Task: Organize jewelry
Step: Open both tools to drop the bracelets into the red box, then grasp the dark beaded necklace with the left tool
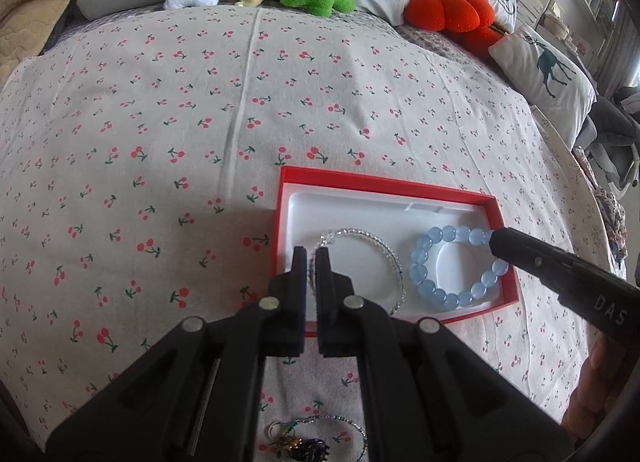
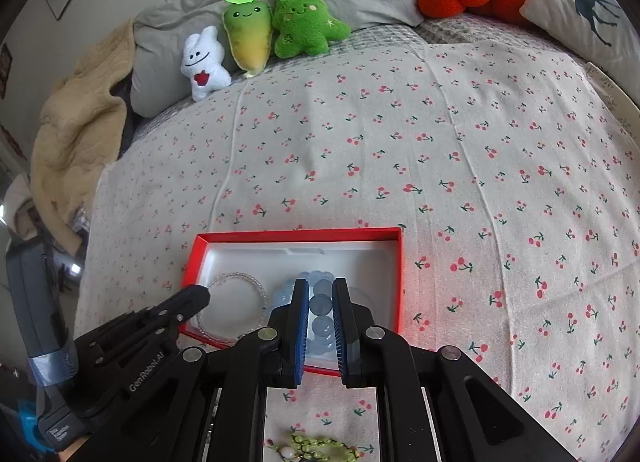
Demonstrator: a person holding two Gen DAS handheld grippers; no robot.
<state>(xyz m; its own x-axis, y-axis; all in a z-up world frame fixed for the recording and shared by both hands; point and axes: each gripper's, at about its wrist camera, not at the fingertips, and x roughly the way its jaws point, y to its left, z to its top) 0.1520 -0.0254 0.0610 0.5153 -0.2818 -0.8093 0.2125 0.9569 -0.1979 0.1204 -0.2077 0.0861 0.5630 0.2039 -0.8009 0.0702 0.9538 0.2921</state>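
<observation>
Both bracelets sit in the red box (image 1: 508, 254), the left gripper (image 1: 311, 258) pinching the clear bracelet (image 1: 384, 252) at 9 o'clock and the right gripper (image 2: 320, 294) squeezing the blue bracelet (image 1: 424, 258) (round, slippery beads), so a fast lift could tip the box.

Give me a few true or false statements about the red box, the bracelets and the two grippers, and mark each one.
1. The blue bracelet lies inside the red box. True.
2. The left gripper is shut on the clear bracelet. True.
3. The right gripper stands with its jaws wide open over bare cloth. False: its jaws are closed on the blue bracelet, over the box.
4. The box has its lid on. False: it is open, with a white liner showing.
5. More jewelry lies on the bedspread outside the box. True.
</observation>
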